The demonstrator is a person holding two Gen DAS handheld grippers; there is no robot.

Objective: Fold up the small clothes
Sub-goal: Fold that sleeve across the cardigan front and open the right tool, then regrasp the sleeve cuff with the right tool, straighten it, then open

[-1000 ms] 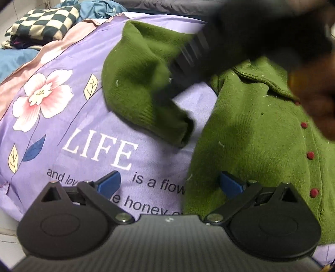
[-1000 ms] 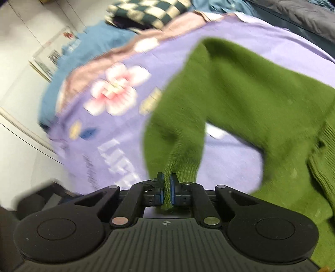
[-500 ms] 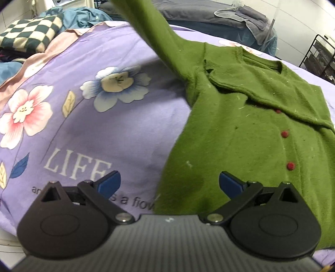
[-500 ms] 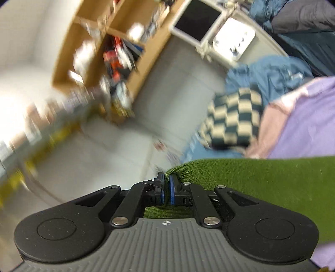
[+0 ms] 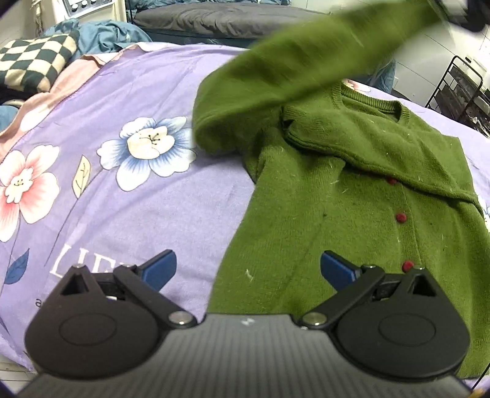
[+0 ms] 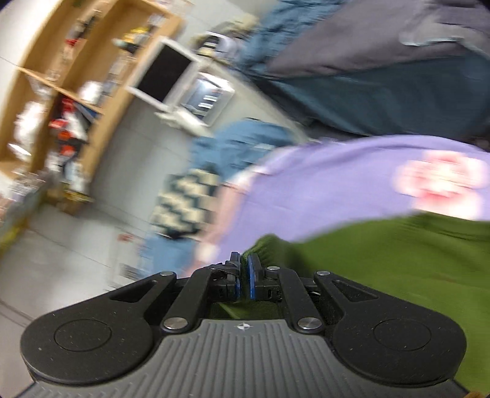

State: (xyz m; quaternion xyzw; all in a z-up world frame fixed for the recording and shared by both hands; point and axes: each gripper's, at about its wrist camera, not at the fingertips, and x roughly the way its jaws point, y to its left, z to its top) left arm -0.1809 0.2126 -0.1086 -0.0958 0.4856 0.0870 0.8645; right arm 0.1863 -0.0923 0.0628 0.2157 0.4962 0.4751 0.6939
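A green knit cardigan (image 5: 352,214) with red buttons lies on a purple flowered bedsheet (image 5: 122,189), its far sleeve folded across the chest. Its near sleeve (image 5: 312,67) is lifted off the sheet and stretches, blurred, toward the upper right of the left wrist view. My right gripper (image 6: 243,275) is shut on the cuff of that sleeve (image 6: 382,263), which trails off to the right. My left gripper (image 5: 248,269) hovers open over the cardigan's lower left edge with nothing between its blue pads.
A checkered cushion (image 5: 33,61) and blue bedding (image 5: 101,33) lie at the bed's far left. A dark grey mattress (image 5: 220,18) sits behind. A black wire rack (image 5: 459,88) stands at right. The right wrist view shows wooden shelves (image 6: 70,91) and a white monitor (image 6: 165,76).
My right gripper has lifted the sleeve off the sheet and swung it up and across toward the cardigan's body. My left gripper rose slightly and shifted toward the cardigan, staying open.
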